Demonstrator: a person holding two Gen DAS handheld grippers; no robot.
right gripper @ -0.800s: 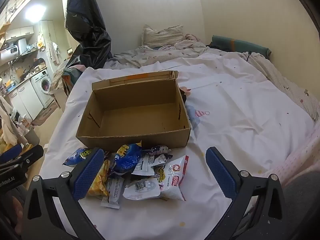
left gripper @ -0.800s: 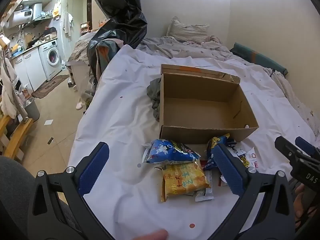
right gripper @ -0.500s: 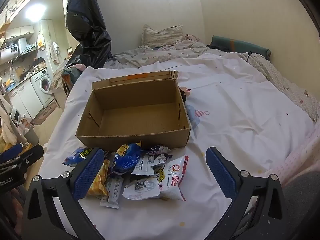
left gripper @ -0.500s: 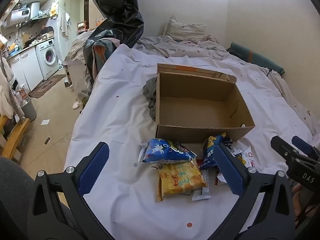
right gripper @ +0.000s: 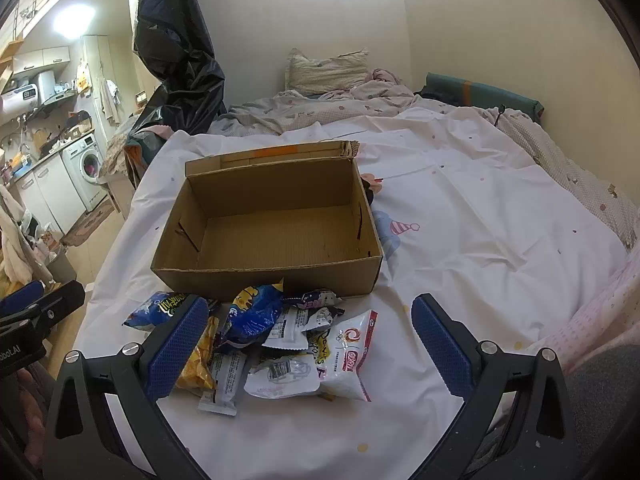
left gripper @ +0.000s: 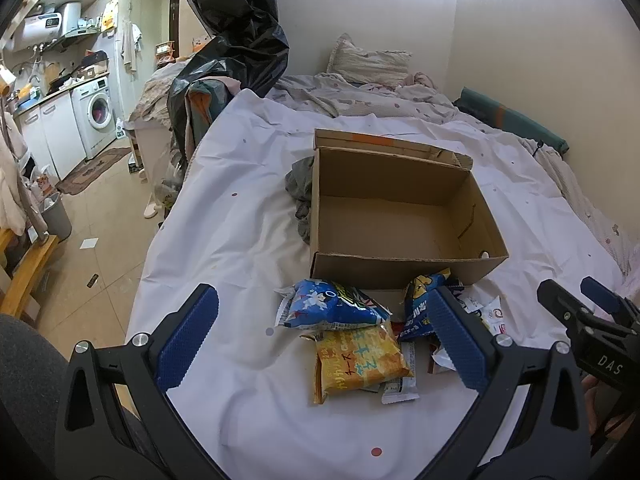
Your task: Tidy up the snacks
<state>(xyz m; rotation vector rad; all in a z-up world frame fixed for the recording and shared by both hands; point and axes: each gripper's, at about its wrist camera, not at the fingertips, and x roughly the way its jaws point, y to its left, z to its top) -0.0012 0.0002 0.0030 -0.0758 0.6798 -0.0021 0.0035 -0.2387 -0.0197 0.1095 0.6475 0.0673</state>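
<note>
An empty open cardboard box (left gripper: pixel 400 224) (right gripper: pixel 272 236) stands on the white bed sheet. A pile of snack packets lies just in front of it: a blue bag (left gripper: pixel 332 308), a yellow bag (left gripper: pixel 356 360), a dark blue bag (right gripper: pixel 252 312) and a white packet with red print (right gripper: pixel 348 356). My left gripper (left gripper: pixel 320 340) is open and empty, above the near side of the pile. My right gripper (right gripper: pixel 308 344) is open and empty, also above the pile. Each gripper shows at the edge of the other's view.
A grey cloth (left gripper: pixel 300 184) lies against the box's left side. A black plastic bag (left gripper: pixel 236 28) hangs at the bed's far left. A pillow (right gripper: pixel 328 70) and rumpled blanket lie at the head. The bed's left edge drops to the tiled floor (left gripper: pixel 100 248).
The left gripper has shifted slightly, so the box and snacks sit a bit further left in its view. The right gripper has hardly moved.
</note>
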